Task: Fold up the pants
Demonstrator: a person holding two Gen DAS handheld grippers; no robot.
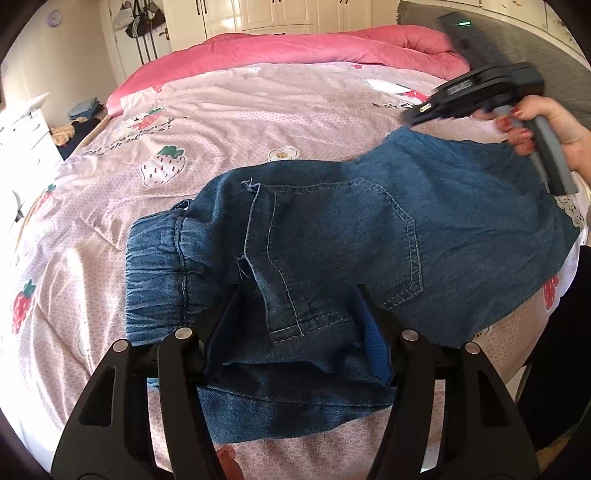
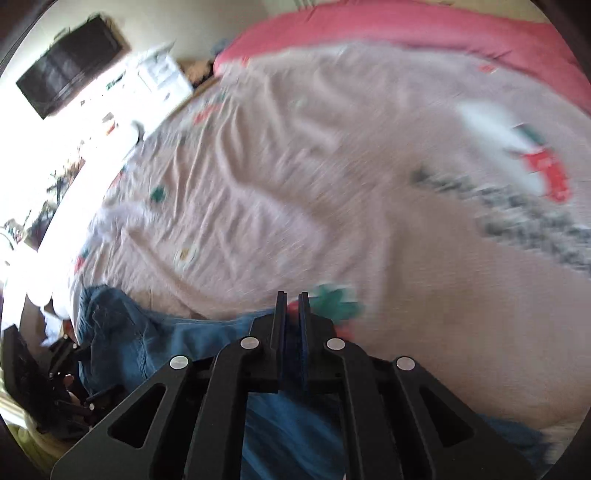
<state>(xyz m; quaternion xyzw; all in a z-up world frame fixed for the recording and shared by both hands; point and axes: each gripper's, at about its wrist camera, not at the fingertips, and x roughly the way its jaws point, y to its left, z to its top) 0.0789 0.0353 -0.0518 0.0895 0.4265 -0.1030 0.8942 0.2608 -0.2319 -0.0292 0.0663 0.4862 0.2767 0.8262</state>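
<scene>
On the bed, near its front edge, lie the denim pants [image 1: 351, 236], folded over on themselves into a compact dark-blue bundle. The gathered elastic waistband [image 1: 155, 266] points left in the left wrist view. A back pocket [image 1: 391, 236] with pale double stitching faces up, and a seamed flap lies across the middle. The fabric is mostly flat, with some puckering at the waistband and a few loose threads at the seam. A lower layer of denim sticks out below the top layer, toward the camera.

Left gripper [image 1: 295, 291]: jaws stand partly open, straddling the near edge of the pants. The blue pad of one finger [image 1: 376, 339] lies against the denim, but the pads do not pinch it; the cloth lies loose between them.

Right gripper [image 2: 293, 295]: jaws drawn together, only a thin slit between the pads. Nothing visible is caught at the tips; behind them is bedcover. Denim lies under and to the left of this gripper. The right wrist view is motion-blurred. In the left wrist view the same tool [image 1: 476, 92] sits over the far right end of the pants, held by a hand [image 1: 546, 125] with red-painted nails.

Under everything: a pink quilt [image 1: 221, 122] printed with strawberries and flowers. A brighter pink duvet [image 1: 314, 48] is bunched at the far end. White wardrobe doors [image 1: 288, 14] stand beyond it.
</scene>
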